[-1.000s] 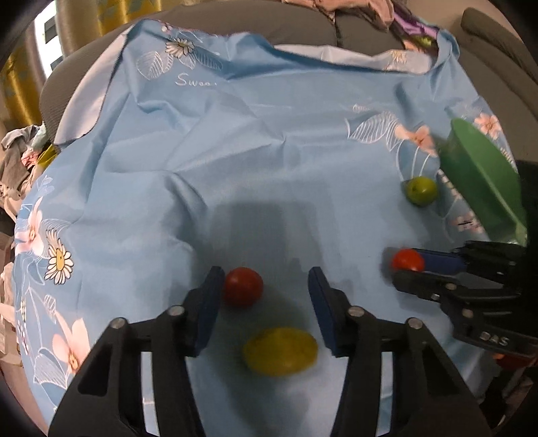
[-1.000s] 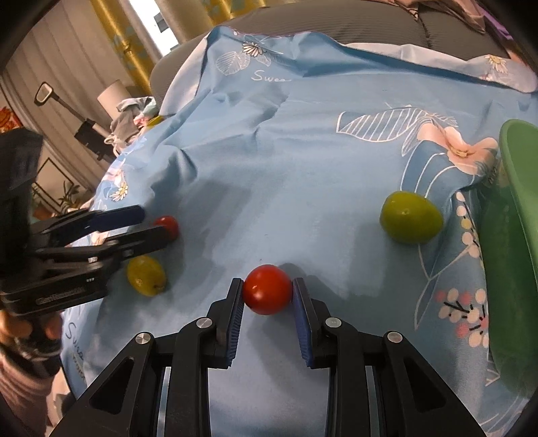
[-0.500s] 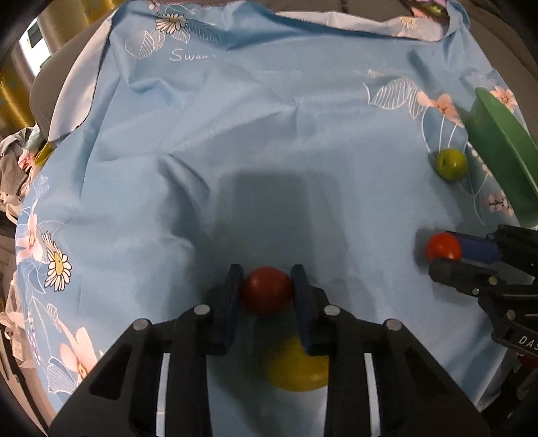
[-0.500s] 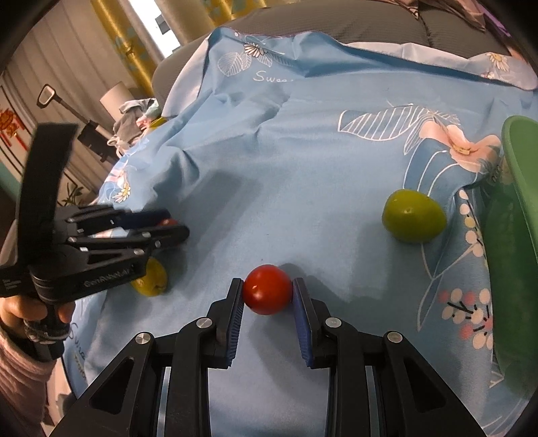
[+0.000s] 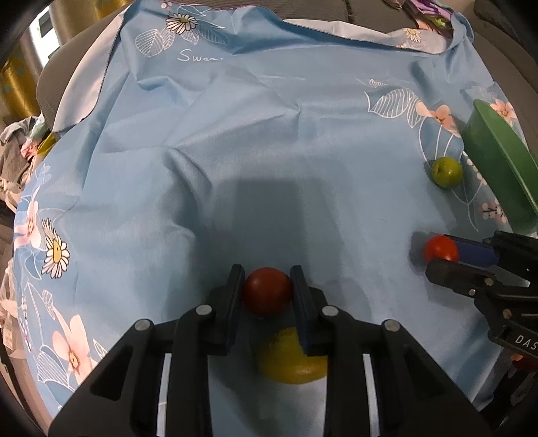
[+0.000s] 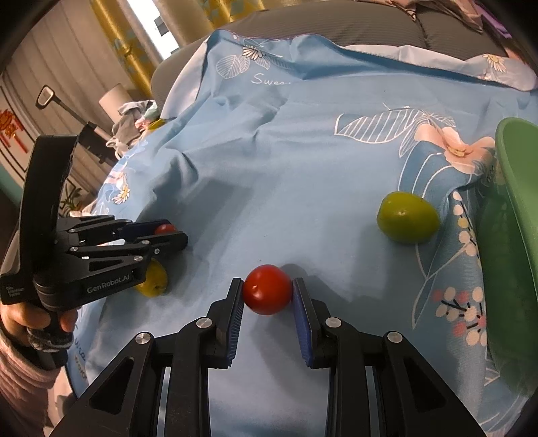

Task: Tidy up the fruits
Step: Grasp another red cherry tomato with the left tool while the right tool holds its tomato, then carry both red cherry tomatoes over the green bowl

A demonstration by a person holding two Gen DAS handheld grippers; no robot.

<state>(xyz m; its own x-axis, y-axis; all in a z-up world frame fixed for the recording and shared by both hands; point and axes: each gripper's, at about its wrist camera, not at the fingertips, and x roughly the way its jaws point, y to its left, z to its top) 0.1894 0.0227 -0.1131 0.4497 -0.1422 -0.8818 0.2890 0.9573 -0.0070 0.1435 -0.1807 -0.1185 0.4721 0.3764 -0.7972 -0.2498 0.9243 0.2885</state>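
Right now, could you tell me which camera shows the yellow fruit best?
Neither is ideal, but the left wrist view is better: the yellow fruit lies close beneath the left gripper, partly covered by one finger. In the right wrist view the fruit is small and mostly hidden behind that gripper's body.

A light blue cloth (image 5: 235,141) printed with daisies, pink flowers and white leaf outlines covers a grey cushioned sofa (image 6: 353,30), whose seat back shows past the cloth's far edge. Crumpled clothing (image 5: 433,13) lies on the sofa near the far right corner. Beyond the left edge hang yellow patterned curtains (image 6: 111,20) beside a bright window (image 6: 161,23). A white lamp shade (image 6: 114,97), a heap of clothes (image 6: 131,117) and what may be a slatted wall (image 6: 40,67) stand farther left.
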